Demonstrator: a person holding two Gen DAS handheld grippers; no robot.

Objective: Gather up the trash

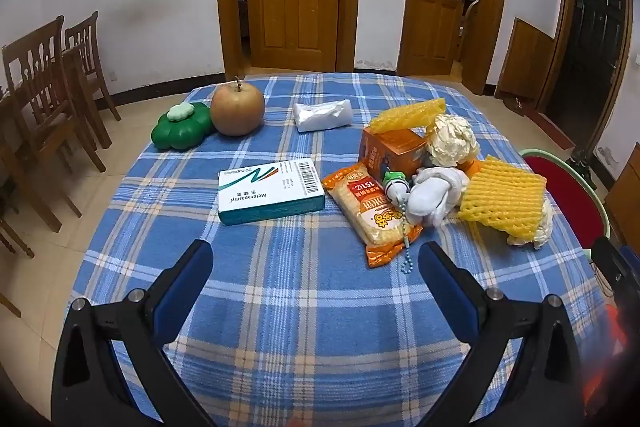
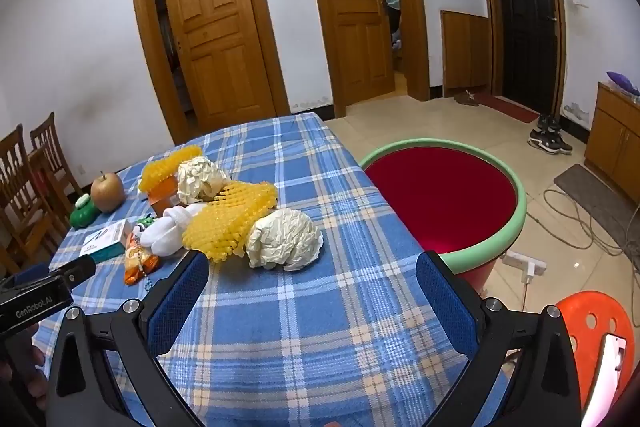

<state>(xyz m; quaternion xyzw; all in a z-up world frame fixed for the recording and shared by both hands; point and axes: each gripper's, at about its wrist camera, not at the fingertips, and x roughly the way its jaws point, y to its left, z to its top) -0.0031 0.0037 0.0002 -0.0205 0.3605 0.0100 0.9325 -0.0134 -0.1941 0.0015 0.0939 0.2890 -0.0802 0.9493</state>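
Room: white walls, wooden doors across the top of both views, tiled floor, and a table under a blue plaid cloth filling the middle.
Trash: a heap at centre right of the left view; a paper ball lies nearest the right gripper, at the centre of the right view, touching a yellow foam net.
More trash: a second paper ball and a second net sit on an orange box at the back of the heap.
Wrapper: an orange snack pack lies at the heap's left edge, with a bead chain across it.
White thing: a glove-like cloth lies in the middle of the heap.
Bin: a red tub with a green rim stands on the floor just beside the table, right of centre in the right view.
Left gripper: jaws wide, nothing between them, over bare cloth at the lower middle.
Right gripper: jaws wide, empty, the paper ball just beyond its fingertips.
Other: a pill box at centre, an apple and a green case at upper left, a silver pouch at upper centre.
Edges: chairs at left, an orange stool at lower right of the right view.
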